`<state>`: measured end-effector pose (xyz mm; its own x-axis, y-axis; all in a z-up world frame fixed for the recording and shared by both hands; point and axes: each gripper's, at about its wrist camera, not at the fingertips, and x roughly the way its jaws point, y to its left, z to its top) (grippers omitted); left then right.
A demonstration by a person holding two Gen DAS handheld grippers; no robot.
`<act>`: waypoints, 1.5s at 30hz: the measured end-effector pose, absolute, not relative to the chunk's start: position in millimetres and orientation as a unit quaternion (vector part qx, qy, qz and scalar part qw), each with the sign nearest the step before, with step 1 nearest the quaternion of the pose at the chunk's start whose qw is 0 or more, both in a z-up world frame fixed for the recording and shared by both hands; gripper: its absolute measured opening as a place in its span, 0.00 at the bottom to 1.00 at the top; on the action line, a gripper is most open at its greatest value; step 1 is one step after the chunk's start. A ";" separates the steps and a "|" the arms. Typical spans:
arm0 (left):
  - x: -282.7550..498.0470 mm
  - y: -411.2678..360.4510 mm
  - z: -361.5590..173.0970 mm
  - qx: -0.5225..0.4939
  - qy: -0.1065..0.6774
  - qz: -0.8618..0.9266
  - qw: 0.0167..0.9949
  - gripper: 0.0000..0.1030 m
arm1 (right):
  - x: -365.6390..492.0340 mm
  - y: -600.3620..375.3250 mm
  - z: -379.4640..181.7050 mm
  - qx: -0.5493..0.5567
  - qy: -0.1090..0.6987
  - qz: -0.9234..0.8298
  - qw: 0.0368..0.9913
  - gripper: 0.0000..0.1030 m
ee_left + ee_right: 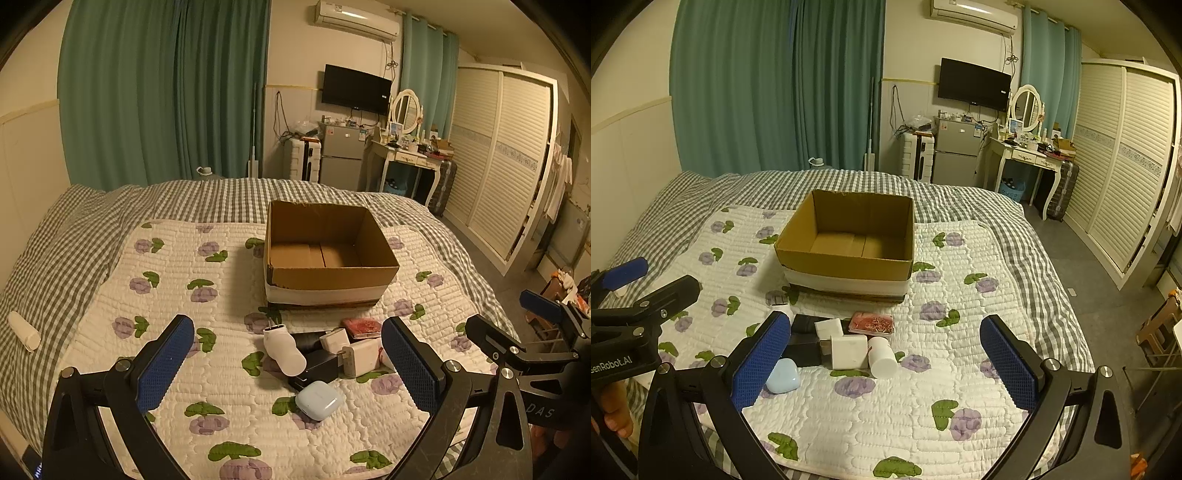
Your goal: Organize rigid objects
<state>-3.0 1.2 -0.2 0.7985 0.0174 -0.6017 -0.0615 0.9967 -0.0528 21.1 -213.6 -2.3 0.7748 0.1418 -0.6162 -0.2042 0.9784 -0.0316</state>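
An open, empty cardboard box point(328, 254) point(849, 240) stands on the floral quilt. In front of it lies a pile of small items: a pale blue earbud case point(318, 400) point(783, 376), a white bottle point(283, 350), a white charger point(364, 356) point(849, 351), a smaller white adapter point(334, 340) point(828, 328), a black box point(317, 367) point(803, 352), a red case point(362, 328) point(871, 323) and a white cylinder point(882, 357). My left gripper point(288, 363) is open above the pile. My right gripper point(886, 363) is open, just right of the pile.
A white tube point(24, 331) lies on the checked bedspread at the left. Behind the bed are green curtains point(166, 92), a small fridge point(341, 155), a dressing table point(410, 155) and a louvred wardrobe point(506, 158). A floor gap runs along the bed's right side point(1089, 266).
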 end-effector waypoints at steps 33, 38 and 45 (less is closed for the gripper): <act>-3.4 0.7 -0.8 -0.030 0.314 0.015 0.949 1.00 | 19.4 -213.1 -3.5 -0.051 0.324 0.091 0.940 1.00; 1.7 -2.7 -15.5 -0.028 0.333 0.016 0.942 1.00 | 21.0 -219.5 -12.5 -0.045 0.331 0.090 0.938 1.00; 17.0 -16.0 -67.2 -0.027 0.402 -0.001 0.915 0.98 | 31.5 -231.9 -41.7 -0.039 0.364 0.089 0.926 1.00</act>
<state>17.0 -16.0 -67.2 0.6774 -0.0228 -0.7352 -0.0199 0.9986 -0.0492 31.5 -231.9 -41.7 0.7196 0.1363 -0.6809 -0.1929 0.9812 -0.0074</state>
